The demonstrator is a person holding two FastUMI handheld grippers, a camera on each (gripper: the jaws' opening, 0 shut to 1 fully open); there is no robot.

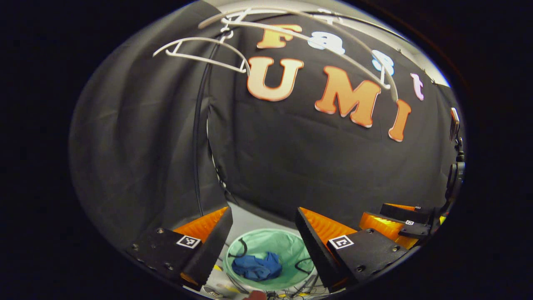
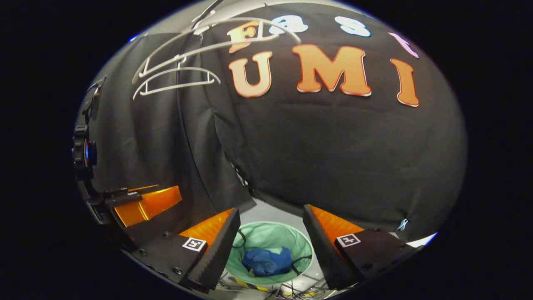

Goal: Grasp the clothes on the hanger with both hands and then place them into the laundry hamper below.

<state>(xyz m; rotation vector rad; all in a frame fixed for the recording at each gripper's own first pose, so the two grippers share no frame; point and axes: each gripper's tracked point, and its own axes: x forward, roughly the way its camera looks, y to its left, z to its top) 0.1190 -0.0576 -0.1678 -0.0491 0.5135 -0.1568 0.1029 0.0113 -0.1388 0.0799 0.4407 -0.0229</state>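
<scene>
Clothes [image 1: 257, 267] already sit bunched low-center in the hamper [image 1: 287, 246], and both your left gripper [image 1: 264, 239] and right gripper [image 2: 270, 237] hang released, empty. Risk now: snagging those bare hangers [image 1: 200, 52] upper left.

Black cloth wall [image 2: 333, 146] behind; cables [image 2: 291, 287] on floor.
</scene>
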